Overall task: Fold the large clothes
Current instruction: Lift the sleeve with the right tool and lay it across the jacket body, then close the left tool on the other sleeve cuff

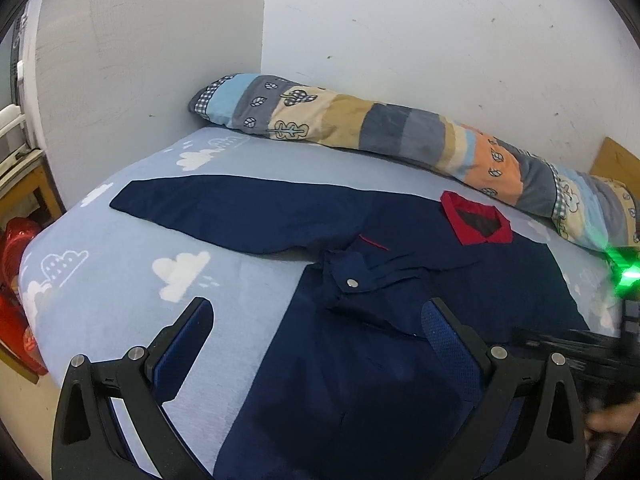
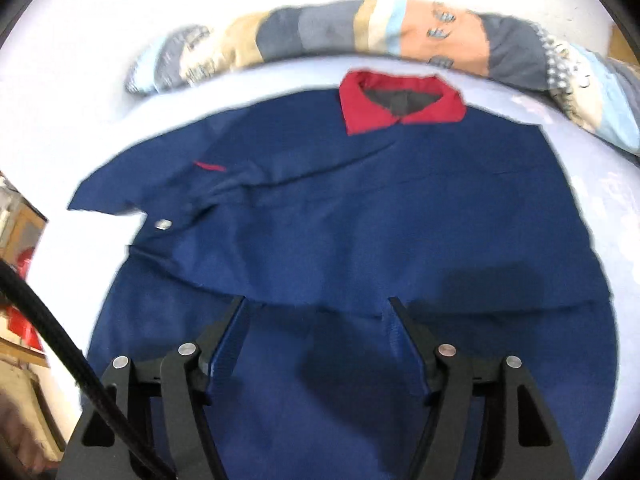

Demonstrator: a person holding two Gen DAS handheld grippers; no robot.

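A navy blue shirt (image 1: 360, 320) with a red collar (image 1: 476, 220) lies flat on the bed, collar toward the wall. Its left sleeve (image 1: 224, 208) stretches out to the left; a cuff with a silver snap (image 1: 352, 282) lies folded onto the body. My left gripper (image 1: 320, 312) is open above the shirt's left edge, holding nothing. In the right wrist view the shirt (image 2: 360, 220) fills the frame, collar (image 2: 400, 108) at the top. My right gripper (image 2: 316, 304) is open over the shirt's lower middle, holding nothing. It also shows at the left wrist view's right edge (image 1: 592, 352).
The bed has a light blue sheet with white clouds (image 1: 140, 280). A long patchwork pillow (image 1: 380, 132) lies along the white wall behind the shirt. Wooden furniture and red items (image 1: 16, 280) stand off the bed's left side. A black cable (image 2: 60, 340) crosses the right wrist view.
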